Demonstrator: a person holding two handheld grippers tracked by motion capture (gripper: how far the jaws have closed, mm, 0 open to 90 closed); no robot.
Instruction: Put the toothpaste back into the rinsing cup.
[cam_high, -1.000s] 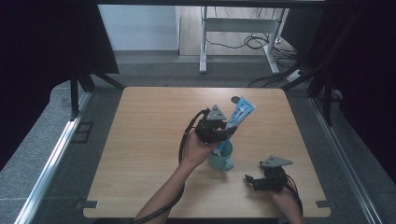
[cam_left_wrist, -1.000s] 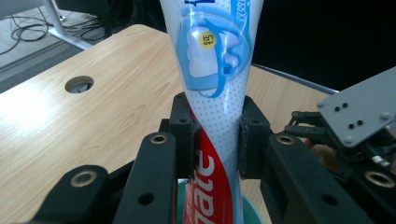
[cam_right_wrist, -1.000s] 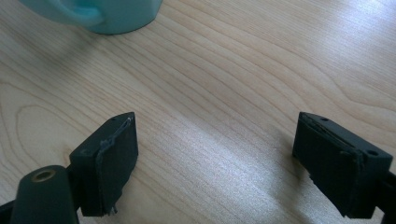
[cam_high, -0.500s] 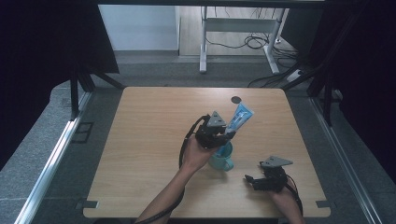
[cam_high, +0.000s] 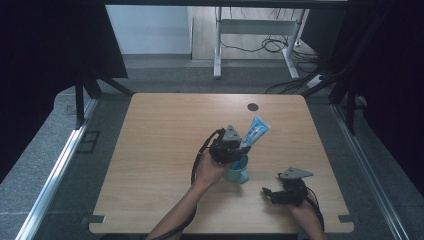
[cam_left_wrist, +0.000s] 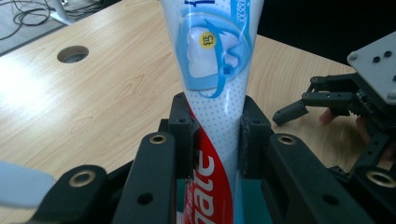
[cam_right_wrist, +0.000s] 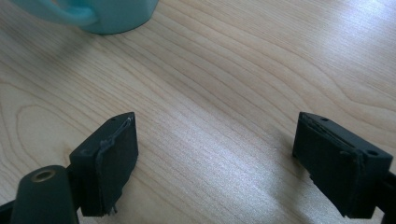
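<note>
1. Desk (cam_high: 165, 150): light wood, with a round cable hole (cam_high: 253, 106) near the far edge. I see the hole again in the left gripper view, far left.
2. Toothpaste tube (cam_high: 253, 133): its long axis runs steeply up, flat crimped end topmost and leaning toward the far right of the desk. The lower end goes down into the mug. The left gripper view gives me the print the high view can't resolve: red band low down, blue-and-white graphic above, a yellow sticker.
3. Left tongs (cam_left_wrist: 215, 135): narrow, both pads pressed on the tube's sides at mid-length, right above the mug.
4. Mug (cam_high: 238, 172): teal, standing near desk centre, toward the near side. The right gripper view shows its base and handle on the wood at top left.
5. Right tongs (cam_right_wrist: 215, 161): wide apart, nothing between them, low over bare desk to the right of the mug. The left gripper view catches them at its right edge.
</note>
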